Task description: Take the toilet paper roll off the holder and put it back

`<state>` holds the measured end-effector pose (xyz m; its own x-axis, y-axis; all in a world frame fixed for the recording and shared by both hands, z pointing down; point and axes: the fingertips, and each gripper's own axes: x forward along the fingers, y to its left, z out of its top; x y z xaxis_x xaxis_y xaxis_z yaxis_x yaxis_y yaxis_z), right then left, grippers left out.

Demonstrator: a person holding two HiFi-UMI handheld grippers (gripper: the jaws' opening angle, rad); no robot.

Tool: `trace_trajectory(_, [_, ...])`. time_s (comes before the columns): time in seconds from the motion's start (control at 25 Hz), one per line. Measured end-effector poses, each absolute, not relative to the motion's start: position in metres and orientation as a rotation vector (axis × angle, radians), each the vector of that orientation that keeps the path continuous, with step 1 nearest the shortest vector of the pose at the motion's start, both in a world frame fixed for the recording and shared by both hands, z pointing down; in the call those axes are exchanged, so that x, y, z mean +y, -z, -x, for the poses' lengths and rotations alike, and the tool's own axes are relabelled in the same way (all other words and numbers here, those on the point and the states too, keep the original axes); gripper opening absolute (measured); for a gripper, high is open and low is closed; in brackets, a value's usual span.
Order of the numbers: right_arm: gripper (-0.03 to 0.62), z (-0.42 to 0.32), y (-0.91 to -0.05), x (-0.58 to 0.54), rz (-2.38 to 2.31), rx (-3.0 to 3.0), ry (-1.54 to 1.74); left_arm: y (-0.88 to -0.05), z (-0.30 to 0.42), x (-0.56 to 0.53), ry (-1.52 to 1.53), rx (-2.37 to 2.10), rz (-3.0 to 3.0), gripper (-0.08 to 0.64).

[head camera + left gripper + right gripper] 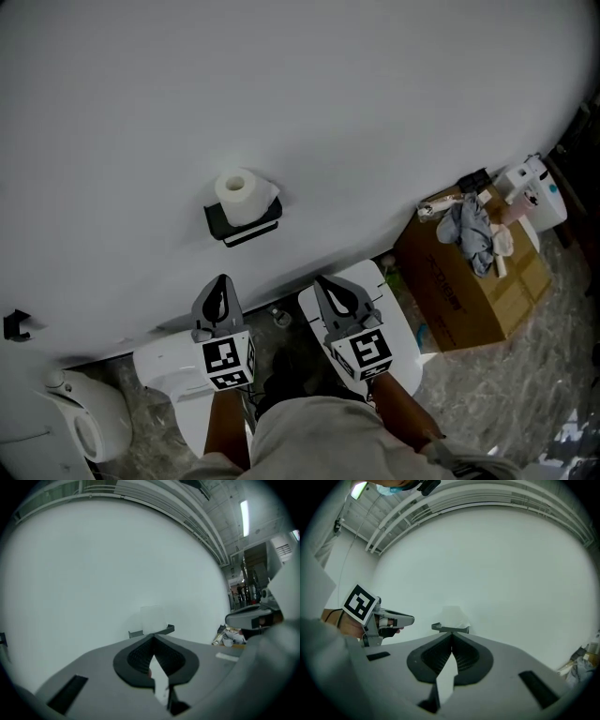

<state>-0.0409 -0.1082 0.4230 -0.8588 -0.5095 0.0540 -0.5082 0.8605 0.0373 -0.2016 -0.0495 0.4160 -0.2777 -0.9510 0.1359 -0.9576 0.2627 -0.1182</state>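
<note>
A white toilet paper roll (240, 195) stands upright on a black holder (246, 225) fixed to the white wall. Both grippers hang below it and apart from it, pointing at the wall. My left gripper (221, 281) is shut with nothing in it, its tips meeting just under the roll (153, 619) and holder (151, 631) in the left gripper view. My right gripper (323, 281) is also shut and holds nothing; in its own view the right gripper (451, 633) lines up under the roll (452, 616), with the left gripper (389, 620) off to the side.
A cardboard box (473, 281) with crumpled cloths on top stands at the right against the wall, white containers (534, 192) beyond it. White ceramic fixtures (169, 361) (398, 328) sit under the grippers. A white appliance (84, 422) is at lower left, a black hook (14, 323) on the wall.
</note>
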Motion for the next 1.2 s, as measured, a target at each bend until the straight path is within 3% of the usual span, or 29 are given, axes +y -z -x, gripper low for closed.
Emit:
trace_trajectory(0.64, [0.003,0.023,-0.39,-0.054,-0.636,-3.091,0.123,-0.404,0.162,0.055,-0.118,-2.636,-1.691,0.008])
trace_trajectory(1.2, [0.003,0.031,-0.365,-0.057,-0.721,-3.084,0.174,-0.381,0.171,0.056,-0.039,-2.618,-1.73,0.008])
